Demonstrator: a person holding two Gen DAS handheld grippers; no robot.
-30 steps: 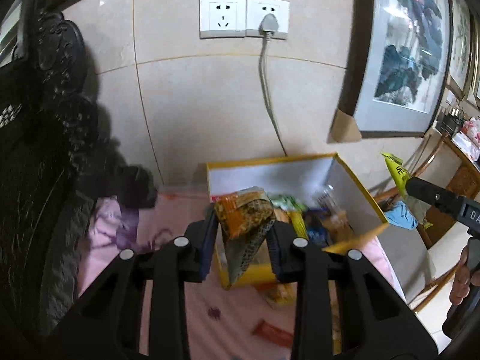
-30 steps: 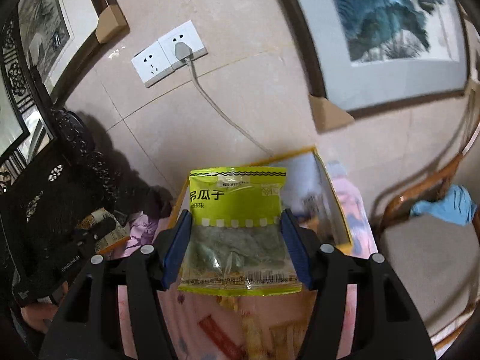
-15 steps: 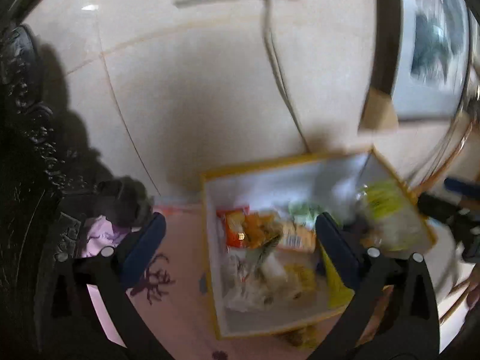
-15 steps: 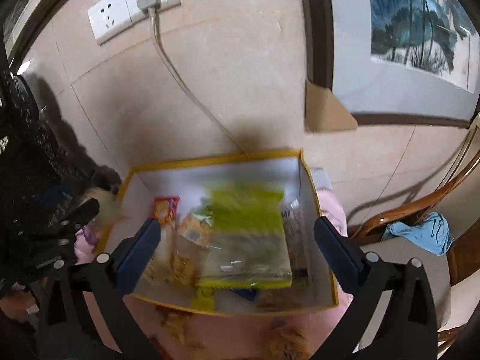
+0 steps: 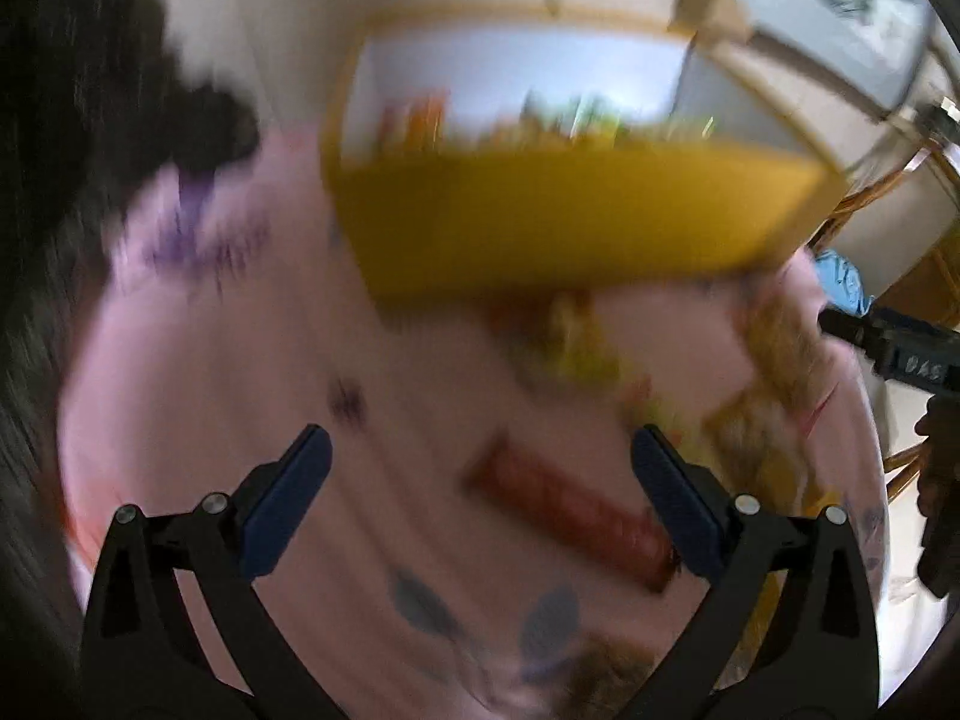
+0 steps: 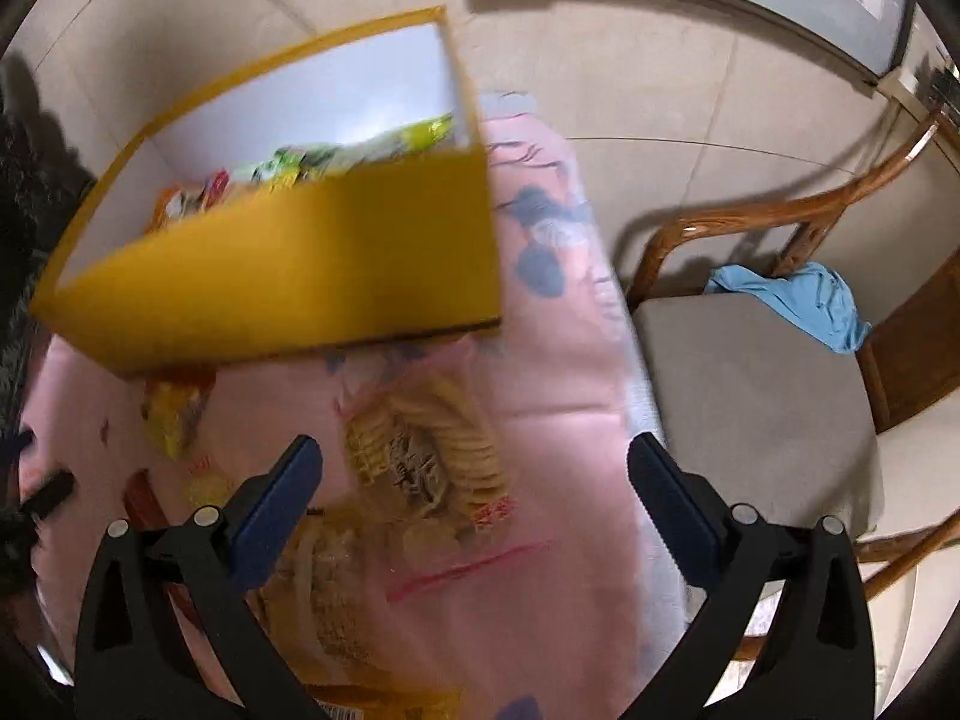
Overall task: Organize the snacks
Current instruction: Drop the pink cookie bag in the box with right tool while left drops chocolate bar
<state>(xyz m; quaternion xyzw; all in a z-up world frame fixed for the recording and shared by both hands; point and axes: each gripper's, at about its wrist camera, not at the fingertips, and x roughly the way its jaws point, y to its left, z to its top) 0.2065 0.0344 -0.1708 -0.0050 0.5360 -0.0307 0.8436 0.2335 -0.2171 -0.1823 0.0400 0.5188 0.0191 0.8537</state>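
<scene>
A yellow box (image 5: 576, 228) with white inner walls holds several snack packets and stands on a pink tablecloth (image 5: 252, 360); it also shows in the right wrist view (image 6: 288, 282). My left gripper (image 5: 480, 480) is open and empty above a red snack bar (image 5: 570, 516); this view is blurred. My right gripper (image 6: 474, 480) is open and empty above a clear bag of yellow crackers (image 6: 426, 450). More loose snacks (image 6: 174, 414) lie in front of the box.
A wooden chair with a grey cushion (image 6: 750, 396) and a blue cloth (image 6: 798, 300) stands right of the table. A tiled wall and framed pictures are behind the box. Dark carved furniture (image 5: 54, 120) is at the left.
Both grippers let go of their packets into the box, opened wide, and have drawn back and tilted down toward the loose snacks on the tablecloth.
</scene>
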